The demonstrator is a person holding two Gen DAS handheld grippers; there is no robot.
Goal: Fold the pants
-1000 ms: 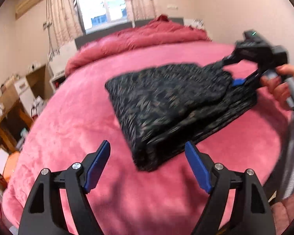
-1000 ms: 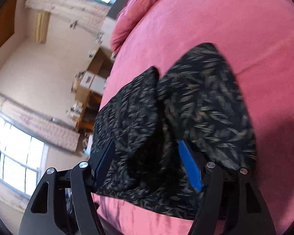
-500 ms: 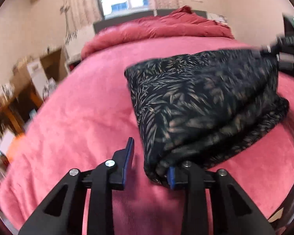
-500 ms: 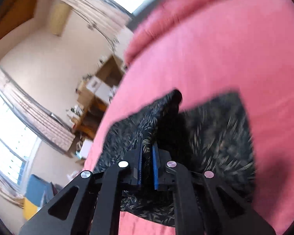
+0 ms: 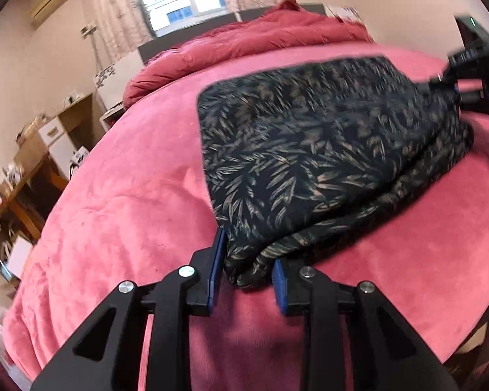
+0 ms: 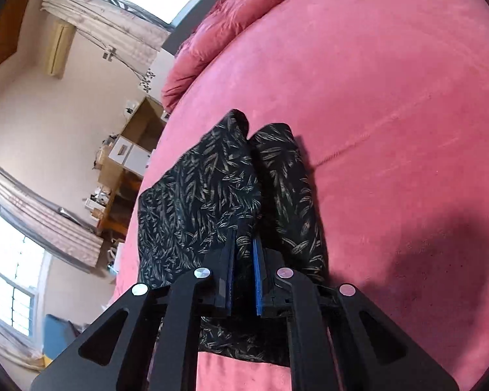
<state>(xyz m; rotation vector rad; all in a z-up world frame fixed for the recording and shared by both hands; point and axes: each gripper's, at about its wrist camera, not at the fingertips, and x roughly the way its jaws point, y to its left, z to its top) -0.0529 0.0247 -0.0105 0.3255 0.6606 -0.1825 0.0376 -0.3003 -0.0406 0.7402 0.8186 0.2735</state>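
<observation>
Pants (image 5: 316,150), dark and leaf-printed, lie folded on the pink bedspread (image 5: 120,228); our left gripper (image 5: 248,267) has closed its jaws on their near corner. From the right wrist, our right gripper (image 6: 243,257) pinches a raised fold of fabric.

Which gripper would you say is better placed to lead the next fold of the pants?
Neither alone, probably. The left gripper pinches the near corner of the pants, and the right gripper is clamped on the opposite end. Both hold fabric on the pink bedspread, so they should move together.
</observation>
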